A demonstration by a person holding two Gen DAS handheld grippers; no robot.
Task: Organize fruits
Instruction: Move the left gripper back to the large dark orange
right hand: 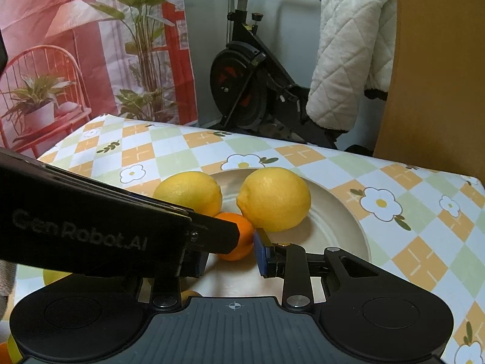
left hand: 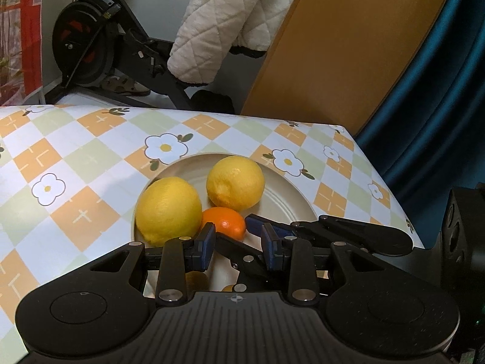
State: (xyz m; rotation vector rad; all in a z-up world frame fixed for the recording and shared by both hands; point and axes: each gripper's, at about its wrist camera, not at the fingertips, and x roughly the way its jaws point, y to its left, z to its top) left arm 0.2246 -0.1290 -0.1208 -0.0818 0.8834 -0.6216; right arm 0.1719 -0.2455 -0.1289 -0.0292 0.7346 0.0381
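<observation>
A desk (left hand: pixel 75 163) is wearing a checked cloth with white flowers. A plate (left hand: pixel 291 194) is sitting right on it, near one corner.

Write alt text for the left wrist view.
Two lemons and a small orange sit on a cream plate on a flower-patterned tablecloth. The left hand-held gripper hangs open just before the orange, the right one's fingers crossing in beside it.

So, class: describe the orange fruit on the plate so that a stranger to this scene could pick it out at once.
Find the checked, flowered tablecloth, then the cream plate on it. Two big yellow lemons sit on the plate, one to the left and one to the right. The orange is just in front of the gap between them: smaller, rounder and the only orange-coloured fruit.
</observation>
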